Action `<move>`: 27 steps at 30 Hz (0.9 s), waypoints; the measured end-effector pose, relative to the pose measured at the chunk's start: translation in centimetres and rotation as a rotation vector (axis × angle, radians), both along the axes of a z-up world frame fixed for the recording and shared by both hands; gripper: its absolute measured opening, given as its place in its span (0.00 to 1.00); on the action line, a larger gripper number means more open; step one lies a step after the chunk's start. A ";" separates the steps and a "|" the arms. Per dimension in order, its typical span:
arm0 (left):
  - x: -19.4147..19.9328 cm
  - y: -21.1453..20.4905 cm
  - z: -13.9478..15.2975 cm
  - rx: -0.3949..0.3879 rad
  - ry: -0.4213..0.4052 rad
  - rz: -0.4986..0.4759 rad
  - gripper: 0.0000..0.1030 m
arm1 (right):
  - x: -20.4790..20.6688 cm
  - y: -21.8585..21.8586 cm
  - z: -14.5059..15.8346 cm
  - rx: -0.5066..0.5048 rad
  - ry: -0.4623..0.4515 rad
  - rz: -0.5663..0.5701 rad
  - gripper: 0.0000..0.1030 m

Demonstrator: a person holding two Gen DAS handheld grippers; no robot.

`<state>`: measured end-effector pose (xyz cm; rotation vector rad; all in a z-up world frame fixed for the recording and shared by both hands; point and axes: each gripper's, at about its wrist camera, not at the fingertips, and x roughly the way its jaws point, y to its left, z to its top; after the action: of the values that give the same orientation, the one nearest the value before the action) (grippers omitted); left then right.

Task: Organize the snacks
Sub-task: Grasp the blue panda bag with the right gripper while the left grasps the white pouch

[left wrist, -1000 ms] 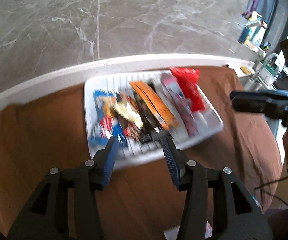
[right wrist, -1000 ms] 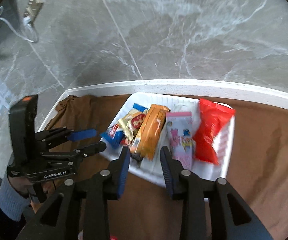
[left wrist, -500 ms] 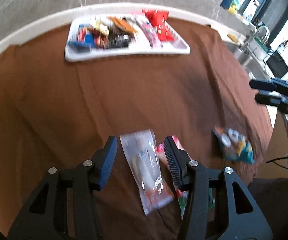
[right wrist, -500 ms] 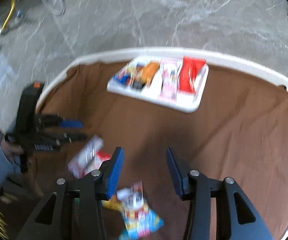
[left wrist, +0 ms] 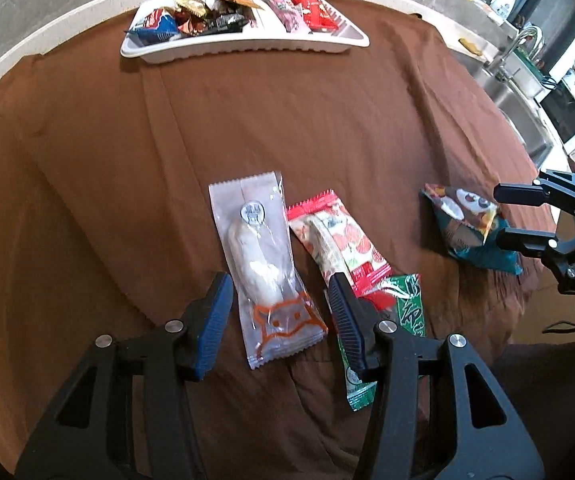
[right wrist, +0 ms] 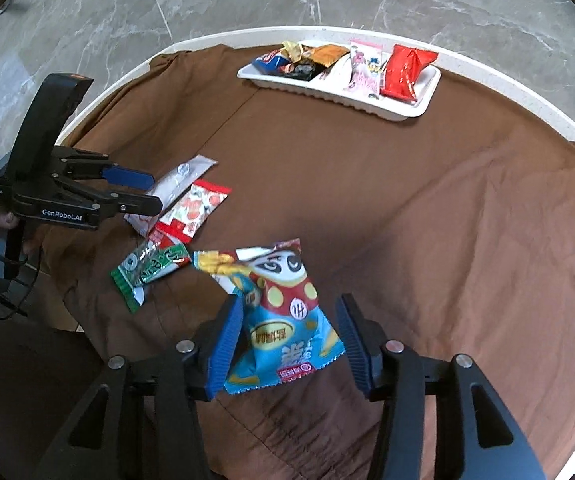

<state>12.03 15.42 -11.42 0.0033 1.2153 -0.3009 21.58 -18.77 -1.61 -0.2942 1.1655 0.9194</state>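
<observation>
Both grippers hang over the near end of the brown tablecloth (left wrist: 327, 120), each lined up on a loose snack. The left gripper (left wrist: 279, 316) has its jaws spread wide to either side of the clear packet (left wrist: 265, 264), which lies flat on the cloth with a pale roll inside and an orange outline printed near its lower end; nothing is pinched yet. Just beside that packet lies the red-and-white strawberry-print packet (left wrist: 343, 240), and partly under the left gripper's right finger the green wrapper (left wrist: 407, 312). The right gripper (right wrist: 287, 340) is likewise wide open, its blue pads standing clear on both sides of the blue panda-face bag (right wrist: 283, 312), which sits puffed up on the cloth. Well apart, at the far edge of the table, the white tray (right wrist: 407, 108) already holds a row of snacks, among them the red packet (right wrist: 405, 68) and the pink packet (right wrist: 363, 68). This looks like the pick-up step for two more items. Next, each gripper probably needs to lower and close across its packet's width, then carry it to the tray; the slippery film may slide or crumple rather than seat firmly.
</observation>
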 end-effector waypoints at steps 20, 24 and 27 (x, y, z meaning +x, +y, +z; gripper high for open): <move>2.1 -0.1 -0.9 0.034 -0.022 -0.008 0.47 | 0.0 1.8 -2.3 -0.032 0.019 0.035 0.48; 2.4 0.2 -1.0 0.009 -0.028 -0.011 0.46 | 0.0 1.6 -2.3 -0.018 0.025 0.019 0.43; 2.4 0.4 -1.0 0.020 -0.031 -0.008 0.35 | 0.1 1.4 -2.2 -0.007 0.033 -0.001 0.41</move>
<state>14.45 15.83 -12.45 0.0307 1.1880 -0.2948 21.68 -17.38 -3.86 -0.2856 1.1993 0.9223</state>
